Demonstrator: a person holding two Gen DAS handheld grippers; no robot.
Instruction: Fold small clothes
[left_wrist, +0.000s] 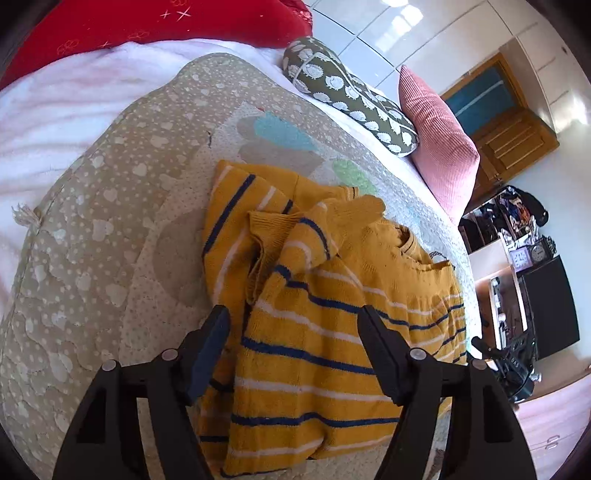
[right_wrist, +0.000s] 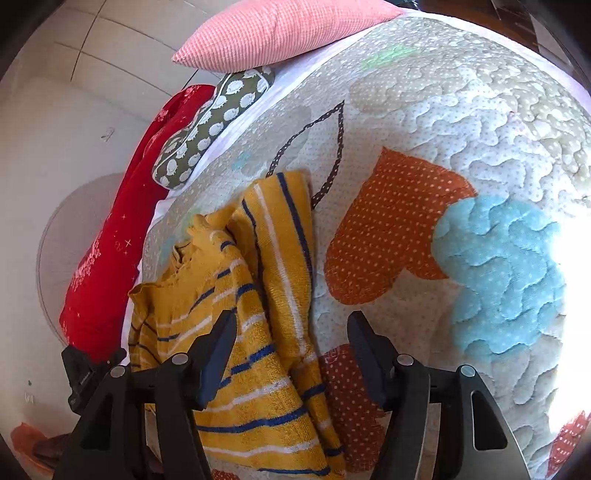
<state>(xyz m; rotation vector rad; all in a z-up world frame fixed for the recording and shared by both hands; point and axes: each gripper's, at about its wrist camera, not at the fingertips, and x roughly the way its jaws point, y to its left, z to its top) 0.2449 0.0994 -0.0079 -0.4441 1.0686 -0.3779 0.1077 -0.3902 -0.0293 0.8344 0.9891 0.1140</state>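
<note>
While the yellow striped sweater (left_wrist: 314, 332) is lying rumpled on the quilt (left_wrist: 110, 229), no container is showing. Left gripper (left_wrist: 293, 317) and right gripper (right_wrist: 291, 325) are hovering over it, jaws wide, gripping nothing.

Sunlit quilted bed (left_wrist: 110, 221), wooden door (left_wrist: 513, 144)

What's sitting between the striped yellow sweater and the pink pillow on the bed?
Nothing but bare quilt. In the left wrist view, the sweater and the pink pillow are separated only by quilted bedcover.
</note>
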